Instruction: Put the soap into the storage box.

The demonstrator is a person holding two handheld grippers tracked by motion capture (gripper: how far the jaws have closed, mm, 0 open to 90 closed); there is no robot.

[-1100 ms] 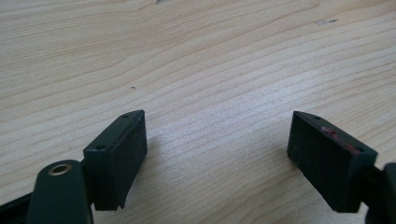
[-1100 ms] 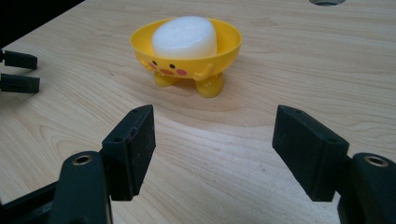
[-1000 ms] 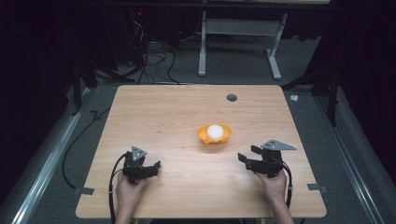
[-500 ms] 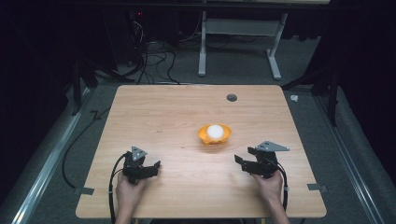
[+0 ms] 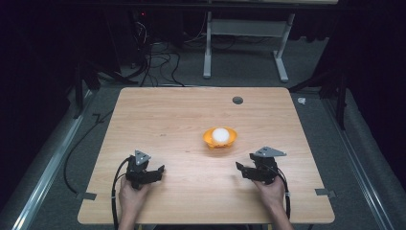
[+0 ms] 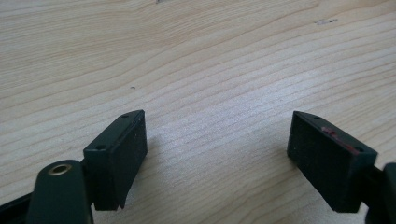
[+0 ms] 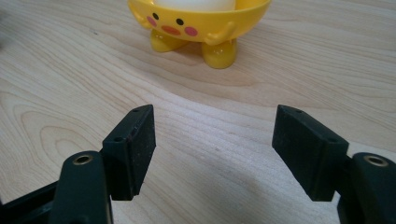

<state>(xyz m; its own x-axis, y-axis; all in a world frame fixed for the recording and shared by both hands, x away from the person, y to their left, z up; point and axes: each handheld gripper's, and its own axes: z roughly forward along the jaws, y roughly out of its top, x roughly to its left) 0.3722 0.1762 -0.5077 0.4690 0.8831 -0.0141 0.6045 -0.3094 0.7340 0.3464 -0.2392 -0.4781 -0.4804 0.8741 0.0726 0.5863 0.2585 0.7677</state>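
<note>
The yellow duck-faced egg cup (image 5: pixel 219 139) stands upright on the desk (image 5: pixel 163 115), a little right of the desk's middle, with a white egg (image 5: pixel 220 134) sitting in its bowl. From the cup, the right tool (image 5: pixel 241 167) lies nearer the person and slightly to the right; the left tool (image 5: pixel 158 170) lies well apart from the cup, toward the person and far to the left. The right hand (image 5: pixel 270 189) is therefore plainly the nearer one, and any reach for the cup would run forward and a touch leftward along that tool's own line.

In the right gripper view the cup (image 7: pixel 196 23) stands straight ahead, slightly left of centre between the jaws, its painted face and two stubby feet turned toward the camera. The jaws stand apart with nothing but bare wood between them; the gap looks narrower than the cup's bowl, so I judge they would have to spread, or go for the egg. The cup is squat and round, so it has no long axis to line up with.

The left gripper view looks on plain wood grain, and the left tool's jaws gape wide on nothing. The high view alone gives both hands' spacing from the cup; the face shows in the right gripper view.
</note>
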